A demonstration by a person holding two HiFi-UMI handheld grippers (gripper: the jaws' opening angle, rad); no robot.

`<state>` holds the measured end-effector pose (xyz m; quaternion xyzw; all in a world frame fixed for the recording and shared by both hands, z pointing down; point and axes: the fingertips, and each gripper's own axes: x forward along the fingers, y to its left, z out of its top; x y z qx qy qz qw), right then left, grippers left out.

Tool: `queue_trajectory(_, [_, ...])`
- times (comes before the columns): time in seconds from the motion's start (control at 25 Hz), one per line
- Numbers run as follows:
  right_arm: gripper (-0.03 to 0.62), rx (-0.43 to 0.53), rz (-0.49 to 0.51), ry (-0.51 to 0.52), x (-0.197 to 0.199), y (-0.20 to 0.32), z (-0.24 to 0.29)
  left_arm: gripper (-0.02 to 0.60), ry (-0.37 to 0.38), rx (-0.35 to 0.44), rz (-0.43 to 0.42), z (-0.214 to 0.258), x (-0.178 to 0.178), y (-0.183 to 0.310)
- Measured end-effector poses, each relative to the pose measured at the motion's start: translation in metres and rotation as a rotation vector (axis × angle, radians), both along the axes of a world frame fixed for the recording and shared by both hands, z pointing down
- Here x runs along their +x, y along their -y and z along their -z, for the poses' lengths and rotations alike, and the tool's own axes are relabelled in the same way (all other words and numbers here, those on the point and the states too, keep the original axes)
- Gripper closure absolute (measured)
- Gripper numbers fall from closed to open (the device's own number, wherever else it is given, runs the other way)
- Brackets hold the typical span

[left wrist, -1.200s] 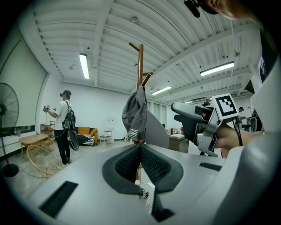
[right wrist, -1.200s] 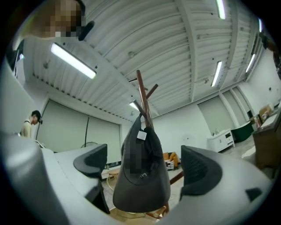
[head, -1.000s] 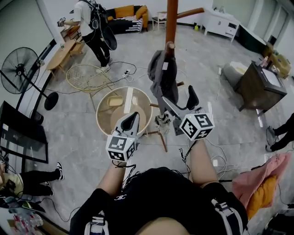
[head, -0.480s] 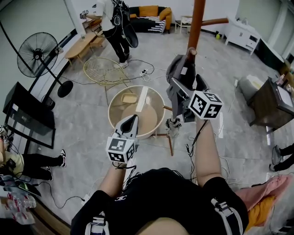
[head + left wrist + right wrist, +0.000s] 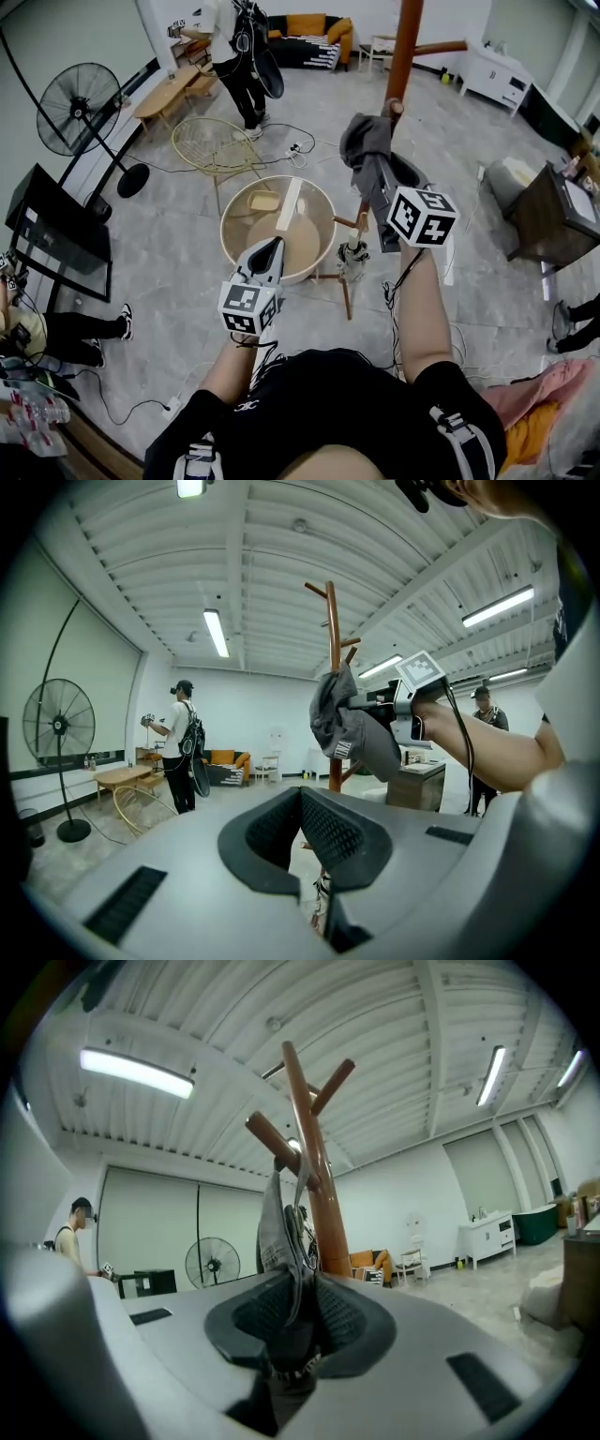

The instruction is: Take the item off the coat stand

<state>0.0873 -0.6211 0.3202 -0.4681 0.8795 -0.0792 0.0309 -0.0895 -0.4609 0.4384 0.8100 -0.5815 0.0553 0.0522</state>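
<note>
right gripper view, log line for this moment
right claw: closing on grey cap | grey cap: hanging on coat stand peg | left claw: shut, empty

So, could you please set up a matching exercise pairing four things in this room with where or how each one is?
1. grey cap
2. left gripper
3. standing fan
4. round table

A. far left in the head view
B. hanging on the coat stand
C. jaws together, nothing between them
D. beside the stand's base

Pairs: 1-B, 2-C, 3-A, 4-D
</note>
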Motion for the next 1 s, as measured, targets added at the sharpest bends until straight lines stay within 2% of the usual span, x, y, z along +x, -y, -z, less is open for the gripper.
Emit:
queue_trajectory(0.32, [0.519, 0.161, -0.053, 0.037, 0.014, -0.045, 0.055, 0.566, -0.005, 0.003, -0.018, 0.003, 0.0, -0.005])
queue_trajectory(0.56, [0.517, 0.216, -0.081, 0.087, 0.032, -0.085, 0.071, 0.566, -0.013, -0.008, -0.057, -0.004, 0.006, -0.003])
queue_trajectory(0.72, [0.516, 0.188, -0.124, 0.072, 0.054, -0.103, 0.045, 0.566, -0.017, -0.008, -0.103, -0.008, 0.022, 0.002])
queue_trajectory(1.0, [0.511, 0.065, -0.181, -0.027, 0.084, -0.109, -0.053, 0.566, -0.022, -0.021, -0.187, -0.014, 0.059, 0.014])
